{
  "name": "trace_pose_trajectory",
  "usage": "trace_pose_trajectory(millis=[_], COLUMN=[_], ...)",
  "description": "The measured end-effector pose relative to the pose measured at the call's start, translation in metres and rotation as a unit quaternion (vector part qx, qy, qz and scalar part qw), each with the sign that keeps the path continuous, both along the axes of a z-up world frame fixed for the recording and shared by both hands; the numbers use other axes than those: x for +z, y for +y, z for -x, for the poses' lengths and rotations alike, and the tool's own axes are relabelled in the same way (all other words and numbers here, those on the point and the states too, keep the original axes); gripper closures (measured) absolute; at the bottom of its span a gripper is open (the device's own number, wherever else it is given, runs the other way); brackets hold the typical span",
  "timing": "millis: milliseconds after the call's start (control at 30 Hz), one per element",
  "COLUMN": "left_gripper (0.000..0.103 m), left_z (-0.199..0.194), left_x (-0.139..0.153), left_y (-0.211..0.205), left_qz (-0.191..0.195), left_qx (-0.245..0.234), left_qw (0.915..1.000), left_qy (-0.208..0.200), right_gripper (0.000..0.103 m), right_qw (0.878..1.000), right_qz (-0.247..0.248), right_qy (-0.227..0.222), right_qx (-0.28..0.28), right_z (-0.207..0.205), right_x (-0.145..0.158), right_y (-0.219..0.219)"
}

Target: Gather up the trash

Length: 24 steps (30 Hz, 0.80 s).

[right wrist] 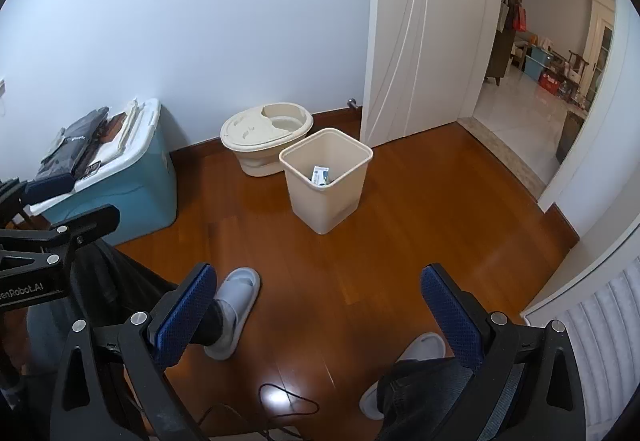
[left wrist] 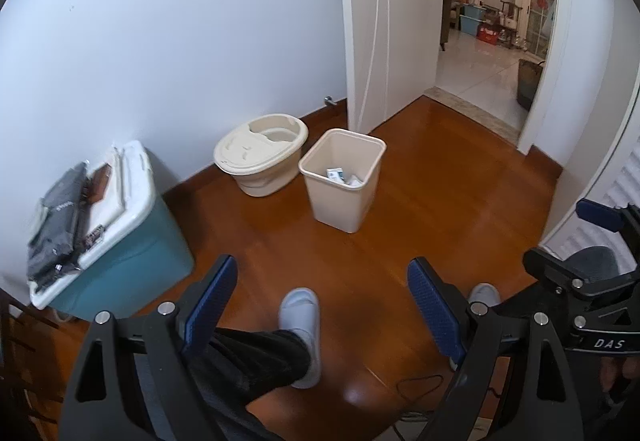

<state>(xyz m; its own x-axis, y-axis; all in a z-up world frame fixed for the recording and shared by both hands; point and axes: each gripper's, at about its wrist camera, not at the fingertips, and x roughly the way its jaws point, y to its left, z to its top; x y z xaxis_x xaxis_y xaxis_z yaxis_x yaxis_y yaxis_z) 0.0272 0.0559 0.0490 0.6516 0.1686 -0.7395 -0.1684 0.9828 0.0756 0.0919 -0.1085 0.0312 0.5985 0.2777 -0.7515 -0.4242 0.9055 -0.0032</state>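
A beige square waste bin (left wrist: 362, 157) stands on the wooden floor ahead, also in the right wrist view (right wrist: 352, 151). Inside lie a small blue-and-white packet (left wrist: 335, 174) (right wrist: 320, 174) and some white paper (left wrist: 354, 180). My left gripper (left wrist: 322, 305) is open and empty, held above the floor well short of the bin. My right gripper (right wrist: 318, 311) is open and empty too, at about the same distance. The right gripper shows at the right edge of the left wrist view (left wrist: 592, 269).
A beige oval lidded tub (left wrist: 260, 153) stands by the wall left of the bin. A teal storage box (left wrist: 120, 241) with dark bags on top is at the left. A white door (left wrist: 384, 21) stands open to a tiled hall. The person's slippered feet (left wrist: 300, 325) and a cable (right wrist: 288, 401) are below.
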Motion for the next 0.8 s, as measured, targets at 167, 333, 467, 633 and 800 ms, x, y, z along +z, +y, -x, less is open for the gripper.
trace_pose_trajectory(millis=[167,333,467,633,800], left_gripper=[0.016,0.016,0.016,0.016,0.016], left_z=[-0.0006,-0.0017,-0.0018,-0.0020,-0.0024], left_x=[-0.0037,-0.0035,-0.0043,-0.0046,-0.0044], left_y=[0.0000,0.0023,0.0043,0.0053,0.0053], left_qz=[0.006,0.012,0.015,0.019,0.019], left_qx=[-0.003,-0.008,-0.010,-0.010,-0.012], left_qw=[0.9999,0.9998,0.9998,0.9997,0.9996], left_qy=[0.008,0.010,0.012,0.014,0.016], right_gripper=[0.000,0.000,0.000,0.000,0.000], right_qw=[1.000,1.000,1.000,1.000,1.000], right_qz=[0.000,0.002,0.005,0.006,0.007], right_qy=[0.005,0.006,0.007,0.007,0.007], right_qx=[0.000,0.004,0.006,0.008,0.007], right_z=[-0.0012,-0.0010,-0.0021,-0.0030,-0.0026], right_x=[-0.0035,-0.0046,-0.0043,-0.0047,-0.0052], right_y=[-0.0006,0.0016,0.0022,0.0017,0.0023])
